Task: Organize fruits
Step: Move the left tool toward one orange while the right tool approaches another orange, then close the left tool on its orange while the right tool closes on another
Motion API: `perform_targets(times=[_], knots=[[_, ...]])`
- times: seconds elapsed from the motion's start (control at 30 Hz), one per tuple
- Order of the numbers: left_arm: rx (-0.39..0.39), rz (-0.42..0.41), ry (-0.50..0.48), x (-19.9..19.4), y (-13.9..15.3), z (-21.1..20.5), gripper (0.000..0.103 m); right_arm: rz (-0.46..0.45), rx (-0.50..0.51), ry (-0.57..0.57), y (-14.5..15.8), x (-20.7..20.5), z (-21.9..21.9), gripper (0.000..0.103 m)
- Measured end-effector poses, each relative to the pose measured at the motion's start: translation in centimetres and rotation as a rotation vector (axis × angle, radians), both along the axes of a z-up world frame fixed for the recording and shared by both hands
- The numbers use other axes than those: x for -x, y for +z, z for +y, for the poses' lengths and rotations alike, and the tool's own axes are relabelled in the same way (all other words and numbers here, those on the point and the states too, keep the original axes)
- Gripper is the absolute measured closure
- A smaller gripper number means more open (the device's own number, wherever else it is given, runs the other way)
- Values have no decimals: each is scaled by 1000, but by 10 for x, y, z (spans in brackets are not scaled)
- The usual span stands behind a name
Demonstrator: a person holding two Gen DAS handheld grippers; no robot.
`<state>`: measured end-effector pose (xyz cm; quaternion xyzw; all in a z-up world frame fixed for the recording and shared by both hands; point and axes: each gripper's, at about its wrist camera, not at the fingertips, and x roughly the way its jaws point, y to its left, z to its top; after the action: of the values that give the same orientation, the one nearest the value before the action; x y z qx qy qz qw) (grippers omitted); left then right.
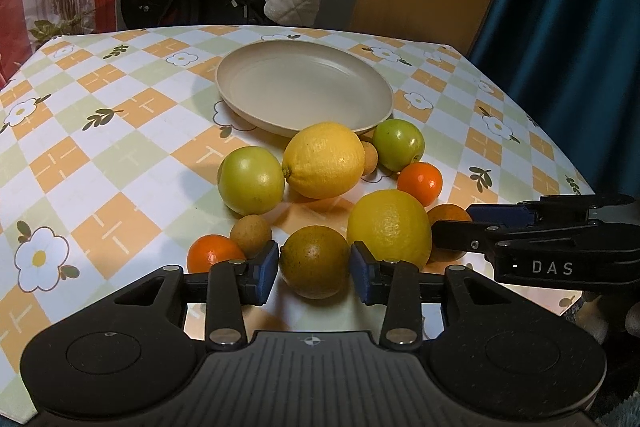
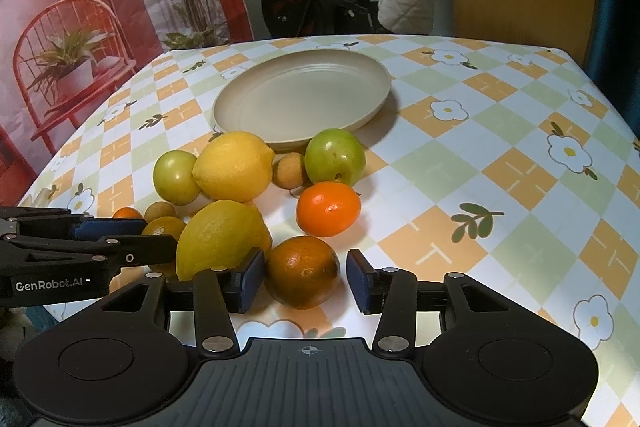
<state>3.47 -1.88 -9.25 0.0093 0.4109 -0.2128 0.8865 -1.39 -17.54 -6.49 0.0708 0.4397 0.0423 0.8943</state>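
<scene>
The left gripper (image 1: 314, 263) is seen part open astride a greenish-brown round citrus (image 1: 314, 261), unclamped; the right gripper (image 2: 306, 277) likewise brackets a brown-orange round citrus (image 2: 302, 271), its right pad clear. Each fruit should be centred between the pads, gripped gently, then carried to the empty beige round plate (image 1: 240, 67) at twelve o'clock.

Each black tool (image 1: 315, 265) has blue pads (image 1: 269, 267), silver screws and white lettering.
</scene>
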Motion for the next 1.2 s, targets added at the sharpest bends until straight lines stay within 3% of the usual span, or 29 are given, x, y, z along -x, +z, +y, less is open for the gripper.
perform_targets(times=[0.13, 0.47, 0.97, 1.2], knots=[[-4, 4, 9, 0, -1, 2, 53, 3, -3, -3, -1, 0, -1, 59], [-7, 6, -1, 2, -2, 2, 53, -1, 19, 1, 1, 1, 0, 59], [12, 14, -2, 1, -5, 2, 53, -2, -73, -33, -5, -2, -11, 59], [-25, 23, -28, 6, -8, -5, 59, -7, -44, -9, -3, 1, -5, 64]])
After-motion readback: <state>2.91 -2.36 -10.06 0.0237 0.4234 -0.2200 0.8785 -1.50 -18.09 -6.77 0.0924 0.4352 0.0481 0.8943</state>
